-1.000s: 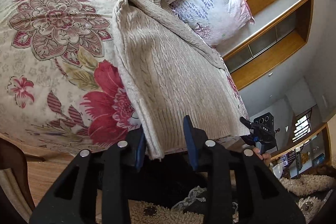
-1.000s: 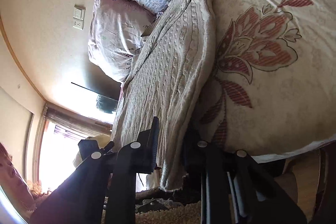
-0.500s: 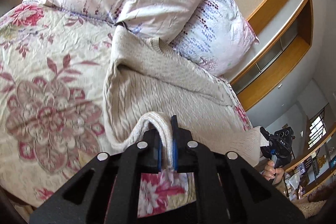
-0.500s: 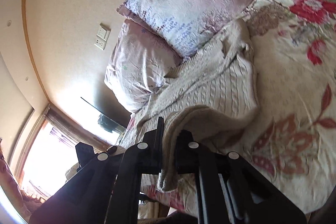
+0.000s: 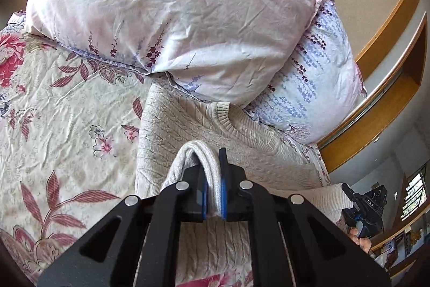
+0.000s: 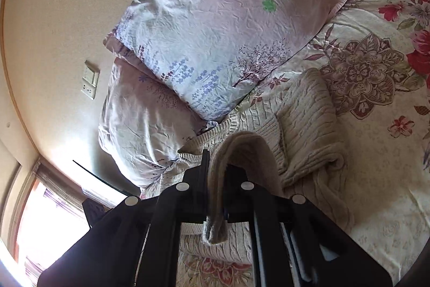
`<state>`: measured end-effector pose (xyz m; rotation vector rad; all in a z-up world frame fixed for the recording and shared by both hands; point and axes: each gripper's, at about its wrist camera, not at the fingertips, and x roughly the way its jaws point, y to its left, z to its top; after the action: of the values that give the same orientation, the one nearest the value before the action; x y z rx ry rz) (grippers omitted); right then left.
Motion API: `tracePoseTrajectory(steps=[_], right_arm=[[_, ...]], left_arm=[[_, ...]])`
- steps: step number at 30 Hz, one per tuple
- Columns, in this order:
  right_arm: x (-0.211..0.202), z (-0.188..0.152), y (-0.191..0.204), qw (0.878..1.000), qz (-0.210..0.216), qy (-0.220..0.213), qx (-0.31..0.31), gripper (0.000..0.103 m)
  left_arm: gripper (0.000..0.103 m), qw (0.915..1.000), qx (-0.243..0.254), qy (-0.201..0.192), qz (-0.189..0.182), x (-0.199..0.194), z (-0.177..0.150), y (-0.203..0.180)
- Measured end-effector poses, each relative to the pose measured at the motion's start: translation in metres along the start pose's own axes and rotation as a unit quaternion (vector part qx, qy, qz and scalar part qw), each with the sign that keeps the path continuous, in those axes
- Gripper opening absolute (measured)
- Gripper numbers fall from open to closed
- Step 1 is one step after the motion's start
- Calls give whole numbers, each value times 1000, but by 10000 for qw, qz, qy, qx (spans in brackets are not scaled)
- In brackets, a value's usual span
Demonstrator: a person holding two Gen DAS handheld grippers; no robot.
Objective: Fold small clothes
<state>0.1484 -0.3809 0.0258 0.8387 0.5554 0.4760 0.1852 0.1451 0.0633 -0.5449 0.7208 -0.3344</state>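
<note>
A cream cable-knit sweater (image 5: 188,131) lies on the floral bedspread (image 5: 67,112), its neckline toward the pillows. My left gripper (image 5: 212,166) is shut on the sweater's bottom hem, which is lifted and carried over the body toward the neckline. My right gripper (image 6: 215,166) is shut on the hem's other corner; the sweater (image 6: 309,125) also shows folded along one side in the right wrist view. The right gripper shows at the lower right of the left wrist view (image 5: 362,209).
Two floral pillows (image 5: 174,12) (image 5: 322,88) lie just beyond the sweater's neckline, also in the right wrist view (image 6: 215,31). A wall with a switch plate (image 6: 90,82) stands behind. A wooden headboard shelf (image 5: 389,98) is at the right.
Both grippers were open around the sweater's bottom hem at the bed's edge. They have shut on it and carried it up over the sweater toward the pillows.
</note>
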Motion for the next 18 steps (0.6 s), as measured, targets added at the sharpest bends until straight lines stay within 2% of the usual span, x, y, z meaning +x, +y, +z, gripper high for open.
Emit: tracePoseTrajectory(steps=[6, 10, 13, 18], right_arm=[[21, 25, -7, 9990, -217, -316, 238, 8], [49, 23, -39, 9952, -593, -117, 765, 8], [52, 20, -47, 9943, -638, -93, 847, 8], [49, 26, -38, 9954, -574, -213, 742, 8]], left_arm=[[7, 9994, -281, -186, 87, 28, 21, 12], [7, 9974, -699, 87, 173, 56, 18, 29], [7, 9980, -581, 95, 230, 58, 17, 29], [7, 9982, -595, -1, 105, 56, 25, 25]])
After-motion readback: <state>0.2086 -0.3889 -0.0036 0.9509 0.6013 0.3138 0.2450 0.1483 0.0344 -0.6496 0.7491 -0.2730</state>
